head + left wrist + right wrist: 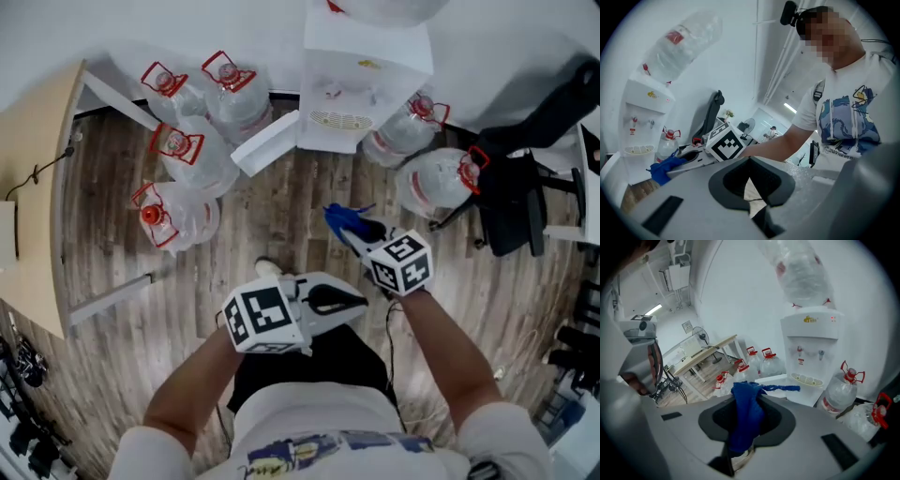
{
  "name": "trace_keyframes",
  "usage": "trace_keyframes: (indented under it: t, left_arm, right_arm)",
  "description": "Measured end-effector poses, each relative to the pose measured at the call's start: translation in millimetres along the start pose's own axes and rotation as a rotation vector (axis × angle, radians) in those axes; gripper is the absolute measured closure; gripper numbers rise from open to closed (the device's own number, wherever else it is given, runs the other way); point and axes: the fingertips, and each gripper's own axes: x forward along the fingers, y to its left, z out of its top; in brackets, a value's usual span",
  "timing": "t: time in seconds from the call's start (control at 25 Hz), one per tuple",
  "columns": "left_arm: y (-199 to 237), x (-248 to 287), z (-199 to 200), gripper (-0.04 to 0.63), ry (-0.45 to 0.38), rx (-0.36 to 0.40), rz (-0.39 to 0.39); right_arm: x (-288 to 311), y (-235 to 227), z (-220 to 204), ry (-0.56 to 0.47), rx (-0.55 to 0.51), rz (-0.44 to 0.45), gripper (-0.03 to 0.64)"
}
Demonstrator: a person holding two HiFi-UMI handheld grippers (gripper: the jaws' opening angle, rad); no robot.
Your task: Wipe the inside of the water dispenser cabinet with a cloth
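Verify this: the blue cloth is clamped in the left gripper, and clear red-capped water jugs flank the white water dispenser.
Wrong gripper: the blue cloth is clamped in the right gripper, as the right gripper view shows. Clear red-capped water jugs do flank the white water dispenser.

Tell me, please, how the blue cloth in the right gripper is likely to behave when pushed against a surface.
Probably floppy: the blue cloth sits in soft folds in the right gripper, with a loose end trailing sideways. Likely light, since a pinch on one bunched part carries it all. It should conform when pressed, though it may bunch.
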Motion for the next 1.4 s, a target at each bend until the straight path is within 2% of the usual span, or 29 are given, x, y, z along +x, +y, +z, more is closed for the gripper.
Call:
trace_keyframes:
  t: [0.36,0.6,0.88,1.4]
  left_arm:
    - [-135.5,36.7,-3.4,0.595,-0.043,0.046,0.004]
    - [-199.8,52.2,-12.5,0.595,-0.033,0.059,0.017]
    - [-249.4,58.8,-25.3,0.595,-0.022,0.081,0.027]
    - [-295.4,61.8,-51.4,0.595,-0.023,0.09,0.073]
  right_arm:
    - [-120.4,82.5,-29.0,-0.061,-0.044,0.027,0.537]
    - [-186.5,113.7,-45.3,-0.107,-0.049,0.017,0.537]
    - [-228.0,150.7,-64.8,-0.136,-0.061,0.02,0.537]
    - [-274.2,188.3,-88.0,-0.177,-0.104,0.023,0.537]
